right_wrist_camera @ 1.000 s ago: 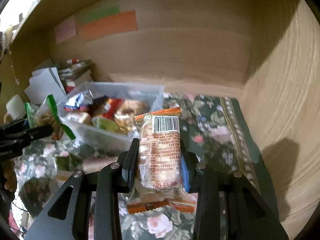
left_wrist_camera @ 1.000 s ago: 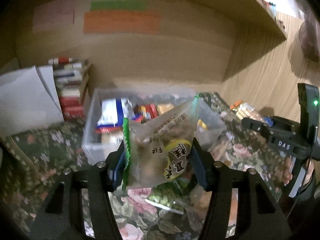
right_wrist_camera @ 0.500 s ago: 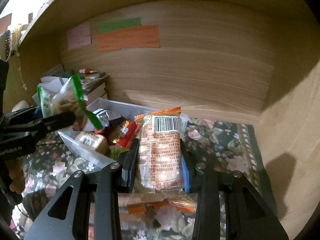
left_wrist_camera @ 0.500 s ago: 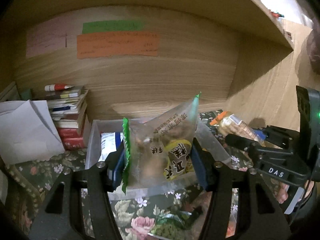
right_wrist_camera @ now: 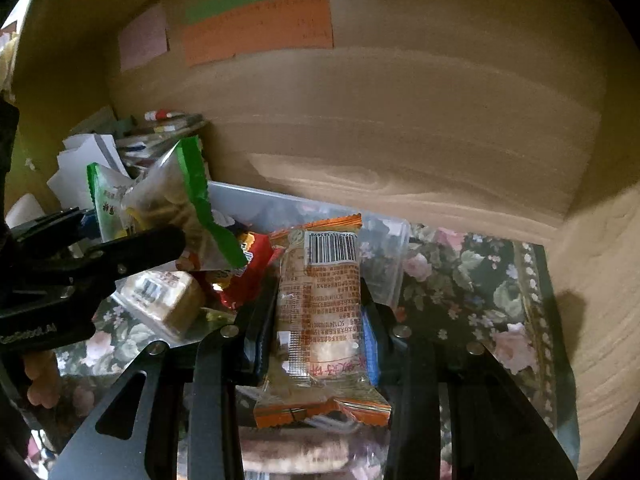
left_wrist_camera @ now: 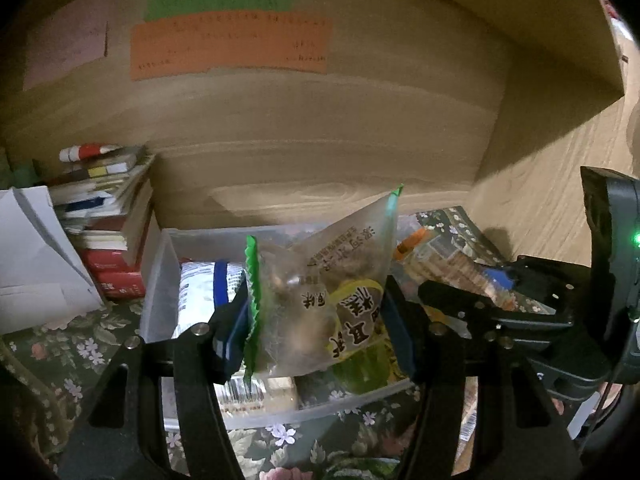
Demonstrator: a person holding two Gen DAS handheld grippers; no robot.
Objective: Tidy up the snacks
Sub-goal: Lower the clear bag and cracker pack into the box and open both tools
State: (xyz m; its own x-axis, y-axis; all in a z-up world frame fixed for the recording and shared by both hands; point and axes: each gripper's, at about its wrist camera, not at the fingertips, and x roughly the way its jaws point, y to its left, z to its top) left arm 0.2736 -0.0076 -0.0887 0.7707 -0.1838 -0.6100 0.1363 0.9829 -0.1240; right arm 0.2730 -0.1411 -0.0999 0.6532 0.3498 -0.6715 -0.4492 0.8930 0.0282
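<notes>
two snack packets held over the clear bin

both grippers are up over the clear plastic bin (left_wrist_camera: 160, 280), each with a packet pinched between its fingers. the left gripper (left_wrist_camera: 316, 320) clamps a clear snack bag with green edges (left_wrist_camera: 320, 292), yellow patch and dark printing on its front, brownish pieces showing through the film. the bag stands upright between the blue-padded fingers, one corner poking up to the right, and it hangs above the bin's inside. seen from the right wrist, the same bag bulges out above the black finger that grips it.

the right gripper (right_wrist_camera: 320, 332) is closed tight on an orange-edged packet (right_wrist_camera: 320, 304), barcode at the top, red lettering down the clear wrapper, a pale biscuit-like block inside. it stands upright, its crimped lower end hanging below the fingers, just at the near right end of the bin.

the bin sits on a dark floral cloth (right_wrist_camera: 480, 280) against a wooden back panel, and it already holds several snacks: a white and blue packet (left_wrist_camera: 200, 292) at its left end, a red wrapper (right_wrist_camera: 256, 256) in the middle, and a wrapped tan cake (right_wrist_camera: 168, 300) near the front. an orange paper note (left_wrist_camera: 232, 44) with a green strip above it is stuck on the panel. a stack of books (left_wrist_camera: 108, 232) and white paper (left_wrist_camera: 36, 264) lie left of the bin.
</notes>
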